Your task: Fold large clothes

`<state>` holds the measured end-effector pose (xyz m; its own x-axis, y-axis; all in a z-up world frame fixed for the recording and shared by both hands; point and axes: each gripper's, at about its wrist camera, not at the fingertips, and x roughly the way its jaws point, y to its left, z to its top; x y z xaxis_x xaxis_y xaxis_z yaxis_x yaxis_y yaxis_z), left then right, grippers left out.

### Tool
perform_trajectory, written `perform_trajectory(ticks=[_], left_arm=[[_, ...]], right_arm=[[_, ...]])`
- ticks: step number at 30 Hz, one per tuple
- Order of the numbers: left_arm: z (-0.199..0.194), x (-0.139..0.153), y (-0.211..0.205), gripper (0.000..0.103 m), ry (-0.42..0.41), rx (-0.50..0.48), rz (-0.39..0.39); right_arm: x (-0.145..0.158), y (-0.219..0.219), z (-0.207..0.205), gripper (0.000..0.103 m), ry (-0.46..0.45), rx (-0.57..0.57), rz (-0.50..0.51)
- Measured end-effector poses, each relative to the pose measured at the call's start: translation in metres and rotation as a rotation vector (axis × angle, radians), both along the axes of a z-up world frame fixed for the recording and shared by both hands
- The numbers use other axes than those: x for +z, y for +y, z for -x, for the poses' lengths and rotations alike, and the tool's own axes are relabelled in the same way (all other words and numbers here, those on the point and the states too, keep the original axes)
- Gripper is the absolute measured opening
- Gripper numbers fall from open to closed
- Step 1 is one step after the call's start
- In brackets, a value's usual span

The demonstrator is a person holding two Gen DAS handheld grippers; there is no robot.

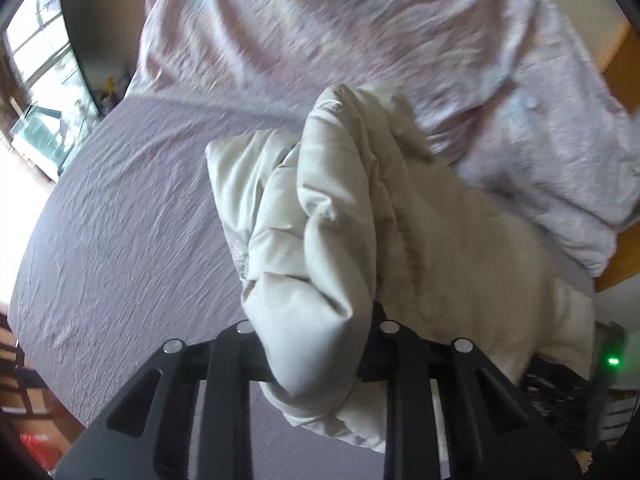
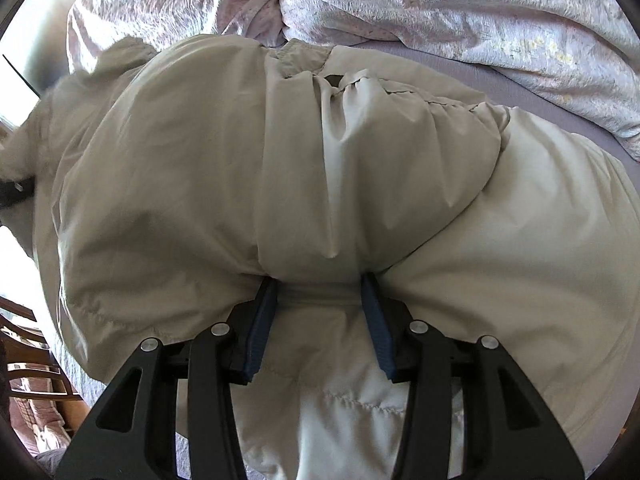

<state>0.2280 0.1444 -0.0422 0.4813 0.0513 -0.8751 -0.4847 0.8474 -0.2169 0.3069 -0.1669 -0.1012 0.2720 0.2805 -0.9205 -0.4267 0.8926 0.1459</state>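
Note:
A puffy cream jacket [image 1: 340, 220] lies on a bed, and its quilted body fills the right wrist view [image 2: 280, 160]. My left gripper [image 1: 316, 320] is shut on a bunched sleeve-like roll of the jacket, lifted off the sheet. The cloth hides the left fingertips. My right gripper [image 2: 320, 284] points down into the jacket. Its blue pads [image 2: 262, 320] squeeze a thick fold of the jacket's body between them.
A purple bed sheet [image 1: 120, 220] spreads to the left. A crumpled floral duvet [image 1: 360, 20] is heaped behind the jacket [image 2: 440, 8]. A wooden bed frame [image 1: 624, 72] shows at the right, a bright window [image 1: 36, 60] at the left and a wooden chair [image 2: 24, 344] beside the bed.

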Motion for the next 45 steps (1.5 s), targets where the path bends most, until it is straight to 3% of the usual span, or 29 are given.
perform_trajectory(ticks=[5, 9, 18, 25, 33, 45], left_arm=[[-0.004, 0.046, -0.053, 0.023, -0.113, -0.131, -0.043], [-0.012, 0.067, -0.106, 0.023, -0.153, -0.233, -0.087], [-0.028, 0.084, -0.216, 0.023, -0.178, -0.432, -0.151], [-0.034, 0.078, -0.290, 0.023, -0.172, -0.574, -0.163], [-0.039, 0.059, -0.363, 0.023, -0.130, -0.728, -0.159], [-0.029, 0.018, -0.439, 0.026, -0.043, -0.897, -0.152]], right_arm=[[0.005, -0.003, -0.001, 0.046, 0.006, 0.003, -0.009], [0.013, -0.014, -0.003, 0.046, 0.011, -0.008, -0.041], [0.058, -0.070, -0.019, 0.046, -0.054, -0.091, -0.132], [0.069, -0.145, -0.017, 0.046, -0.142, -0.256, -0.139], [0.055, -0.243, -0.007, 0.046, -0.138, -0.478, -0.162], [0.046, -0.327, 0.006, 0.046, -0.129, -0.653, -0.198]])
